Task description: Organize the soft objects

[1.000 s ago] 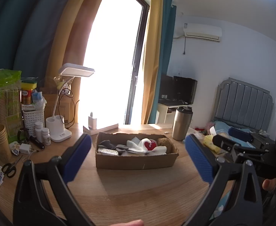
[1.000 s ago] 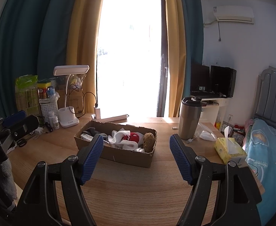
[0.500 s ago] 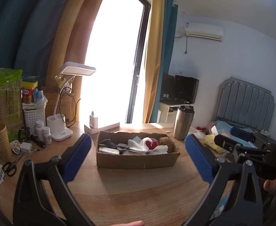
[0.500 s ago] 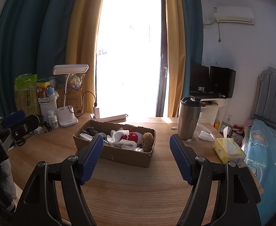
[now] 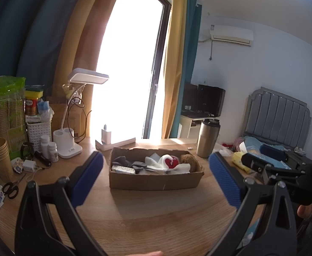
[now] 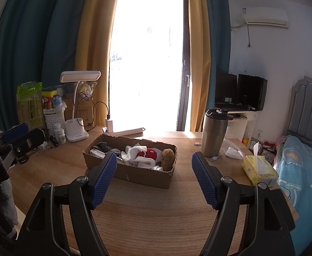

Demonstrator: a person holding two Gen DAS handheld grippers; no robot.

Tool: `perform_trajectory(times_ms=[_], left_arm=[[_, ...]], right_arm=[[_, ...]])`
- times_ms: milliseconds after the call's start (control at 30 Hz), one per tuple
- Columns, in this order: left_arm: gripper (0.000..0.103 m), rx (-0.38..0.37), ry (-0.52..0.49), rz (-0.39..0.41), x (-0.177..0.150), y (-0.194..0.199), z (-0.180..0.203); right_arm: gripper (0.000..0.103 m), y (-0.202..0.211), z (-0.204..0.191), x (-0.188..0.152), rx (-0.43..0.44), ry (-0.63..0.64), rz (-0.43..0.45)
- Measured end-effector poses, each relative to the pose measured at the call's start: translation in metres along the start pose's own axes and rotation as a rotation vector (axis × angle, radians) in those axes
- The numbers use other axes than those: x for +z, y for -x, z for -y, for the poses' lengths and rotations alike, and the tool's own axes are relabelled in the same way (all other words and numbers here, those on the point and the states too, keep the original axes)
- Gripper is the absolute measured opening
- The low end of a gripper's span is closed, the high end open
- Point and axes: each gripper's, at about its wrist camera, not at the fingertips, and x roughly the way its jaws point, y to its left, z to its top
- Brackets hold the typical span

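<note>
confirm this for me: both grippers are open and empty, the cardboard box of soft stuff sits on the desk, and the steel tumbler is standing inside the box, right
Not quite. The steel tumbler stands on the desk beside the cardboard box, not inside it; the right wrist view shows this. The left gripper and right gripper are indeed open and empty.

The light wooden worktop shows smooth grain with a soft sheen. The brown corrugated-cardboard box is matt with ragged edges, holding white waffle-textured cloth. The tall brushed-metal tumbler looks satin. Each claw's blue pads are ribbed rubber on matt black plastic.
</note>
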Motion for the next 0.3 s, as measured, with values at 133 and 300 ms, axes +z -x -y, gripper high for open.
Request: perform_trajectory(times_ms=[133, 300], left_arm=[[0.101, -0.001, -0.003, -0.003, -0.0005, -0.0005, 0.0009], [0.101, 0.018, -0.018, -0.001, -0.0026, -0.0031, 0.0014]], right_arm=[[0.076, 0.0002, -0.0001, 0.0003, 0.001, 0.000, 0.000], [0.076, -0.0048, 0.0005, -0.0001, 0.016, 0.011, -0.013]])
